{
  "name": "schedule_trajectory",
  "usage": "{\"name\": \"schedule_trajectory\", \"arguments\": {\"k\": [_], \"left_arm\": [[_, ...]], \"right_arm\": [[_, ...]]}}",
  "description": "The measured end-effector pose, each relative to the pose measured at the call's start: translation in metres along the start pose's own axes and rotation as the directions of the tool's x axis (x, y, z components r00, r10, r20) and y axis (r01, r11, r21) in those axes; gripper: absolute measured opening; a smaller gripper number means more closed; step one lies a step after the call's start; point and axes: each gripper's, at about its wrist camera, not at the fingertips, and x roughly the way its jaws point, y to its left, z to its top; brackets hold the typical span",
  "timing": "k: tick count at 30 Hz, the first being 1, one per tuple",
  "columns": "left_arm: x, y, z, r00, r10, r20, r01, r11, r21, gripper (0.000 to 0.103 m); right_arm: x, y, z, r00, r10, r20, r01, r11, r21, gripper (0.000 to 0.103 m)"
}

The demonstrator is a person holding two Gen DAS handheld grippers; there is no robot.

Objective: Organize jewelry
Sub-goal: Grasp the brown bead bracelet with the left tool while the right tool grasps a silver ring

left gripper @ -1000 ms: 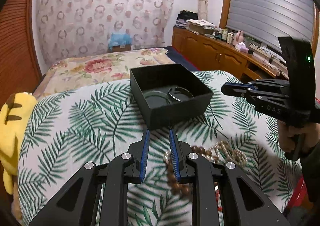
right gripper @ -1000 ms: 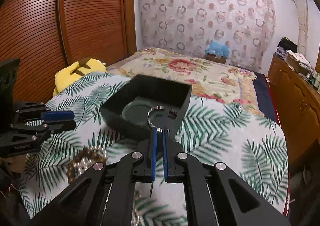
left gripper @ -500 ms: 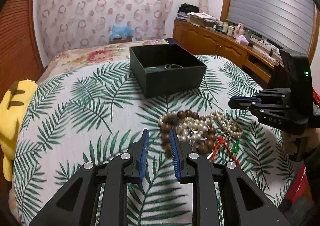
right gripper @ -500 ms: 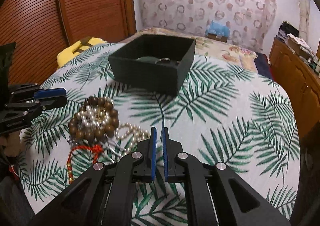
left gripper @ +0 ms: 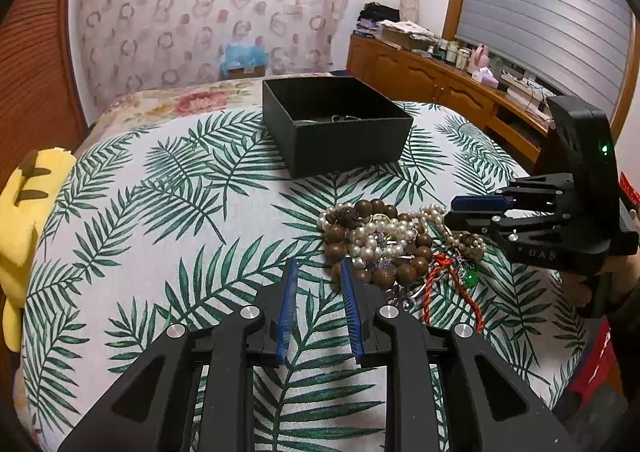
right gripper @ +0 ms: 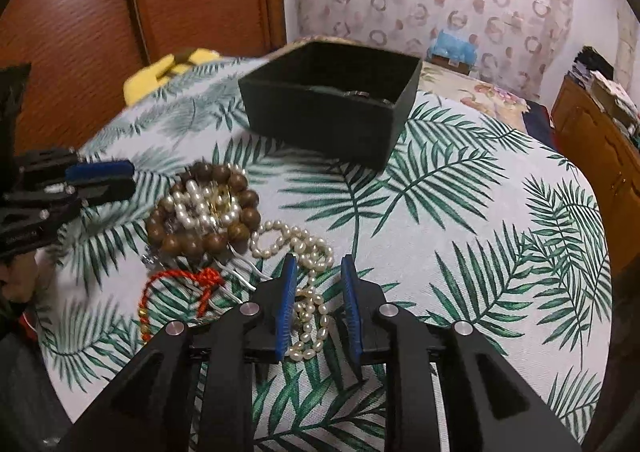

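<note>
I saw the table [left gripper: 132, 219], covered in a palm-leaf cloth, spread out under both of my tools, with a yellow plush toy [left gripper: 24, 211] off its far left edge from my left gripper. Straight ahead of both, well beyond their tips, stood the black box [left gripper: 340, 131], open on top, with a thin metal bangle [right gripper: 360, 93] just visible over its rim. My left gripper [left gripper: 318, 276] was parted, its blue pads apart with only cloth between them, and the jewelry pile lay just to its right, almost touching the right pad. My right gripper [right gripper: 318, 272] was parted as well, and the pearl necklace [right gripper: 308, 272] ran down between its pads, though I could not tell whether either pad touched it. Left of and ahead of my right gripper sat the wooden bead bracelet [right gripper: 208, 207], a ring of brown beads with a cluster of pearls [right gripper: 200, 207] heaped inside it. Nearer on that same side lay the red cord bracelet [right gripper: 176, 292], partly blurred. From the left view a small green pendant [left gripper: 470, 278] showed beside that red cord, below the right gripper's tips.
</note>
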Motion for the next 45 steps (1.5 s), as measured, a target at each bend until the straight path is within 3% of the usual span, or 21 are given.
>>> {"name": "schedule_trajectory", "arguments": {"k": [10,16,17,34,45], "left_arm": [[0.008,0.001,-0.003,1.0,-0.012,-0.017,0.012,1.0,-0.012,0.028],[0.015,0.003,-0.001,0.999,-0.018,-0.036,0.017,1.0,-0.019,0.028],[0.017,0.003,-0.001,0.999,-0.018,-0.04,0.018,1.0,-0.019,0.028],[0.026,0.005,0.012,0.998,-0.034,-0.044,0.033,0.999,-0.02,0.028],[0.05,0.009,0.02,0.992,-0.074,-0.1,0.072,0.997,-0.025,0.029]], "right_arm": [[0.006,-0.007,0.006,1.0,-0.02,-0.013,0.02,1.0,-0.008,0.013],[-0.008,-0.014,0.004,0.998,-0.037,0.048,0.036,0.999,0.019,0.011],[-0.012,-0.015,0.005,0.997,-0.037,0.06,0.036,0.999,0.021,0.006],[-0.049,-0.014,0.023,0.984,-0.082,0.157,0.085,0.996,-0.013,0.006],[-0.072,-0.008,0.033,0.973,-0.086,0.214,0.094,0.995,-0.03,0.006]]}}
